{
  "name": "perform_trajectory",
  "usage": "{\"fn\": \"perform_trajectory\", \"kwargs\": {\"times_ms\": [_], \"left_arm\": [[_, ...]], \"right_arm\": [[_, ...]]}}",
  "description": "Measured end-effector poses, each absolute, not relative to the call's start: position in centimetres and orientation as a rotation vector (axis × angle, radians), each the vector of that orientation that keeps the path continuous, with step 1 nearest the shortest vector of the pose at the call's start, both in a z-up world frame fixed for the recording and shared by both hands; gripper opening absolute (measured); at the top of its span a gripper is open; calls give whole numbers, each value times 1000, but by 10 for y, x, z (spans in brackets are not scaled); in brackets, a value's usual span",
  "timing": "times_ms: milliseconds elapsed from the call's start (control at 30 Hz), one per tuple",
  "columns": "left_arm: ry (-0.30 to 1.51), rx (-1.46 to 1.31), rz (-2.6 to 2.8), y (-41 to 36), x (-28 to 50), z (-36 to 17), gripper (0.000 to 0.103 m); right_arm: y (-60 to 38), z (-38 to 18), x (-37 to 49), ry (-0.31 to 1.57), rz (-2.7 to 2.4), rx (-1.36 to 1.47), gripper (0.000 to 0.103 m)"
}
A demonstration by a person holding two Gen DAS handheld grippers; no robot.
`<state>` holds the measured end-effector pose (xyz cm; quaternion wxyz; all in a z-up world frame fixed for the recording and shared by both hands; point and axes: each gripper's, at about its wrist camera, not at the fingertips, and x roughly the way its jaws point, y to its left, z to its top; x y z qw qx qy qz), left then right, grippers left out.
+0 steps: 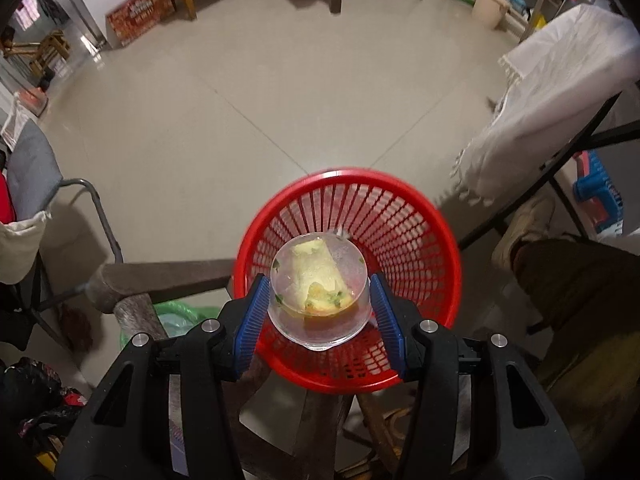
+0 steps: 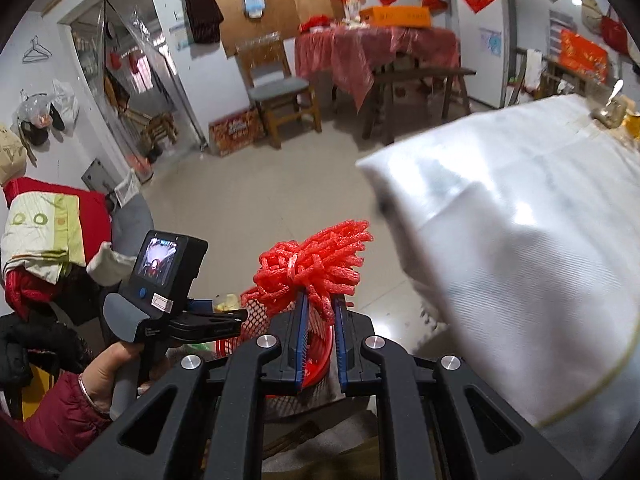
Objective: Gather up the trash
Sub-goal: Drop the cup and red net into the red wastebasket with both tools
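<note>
Left wrist view: my left gripper (image 1: 320, 312) clamps a clear plastic cup (image 1: 319, 290) by its side walls, directly above the mouth of the red basket (image 1: 416, 216). I judge the cup light, thin-walled and slippery, with wet food scraps inside, so I grip low and keep it level until over the basket. Right wrist view: my right gripper (image 2: 320, 312), jaws nearly together, pinches a red foam net (image 2: 316, 260), soft and featherlight, just above the basket's rim. The draped white cloth (image 2: 520, 240) crowds the basket's right; open floor lies beyond.
</note>
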<state>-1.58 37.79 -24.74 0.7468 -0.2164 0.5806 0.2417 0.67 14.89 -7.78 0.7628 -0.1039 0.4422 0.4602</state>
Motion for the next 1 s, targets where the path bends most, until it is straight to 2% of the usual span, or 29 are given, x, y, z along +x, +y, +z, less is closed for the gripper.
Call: {"fn": "perform_trajectory", "kwargs": {"times_ms": [33,67,133,167,733,800,867,1000], "left_arm": [[1283,-468,526,378,-15,-250,54],[1292,-462,530,376,-15,-251,64],[1295,-442,549,376,-15,-252,75],[1289,-431,556,376,-15,-250,76],[1207,-397,707,397,-29,-226,79],[1191,-410,724,401,-32,-222,79],[1179,-429,725,404,-34,-219,79],[1172,-435,700,401,-33,-217,79]], "right_arm": [[151,-81,7,972,1005,-230,12],[155,-85,6,983,1010,-235,13],[161,-92,5,998,1015,-252,13],[163,-95,5,1003,1017,-257,12],[225,-171,-10,1150,1096,-420,13],[235,-181,-14,1180,1128,-439,19],[240,-189,-15,1207,1156,-438,31],[236,-181,-18,1189,1166,-425,32]]}}
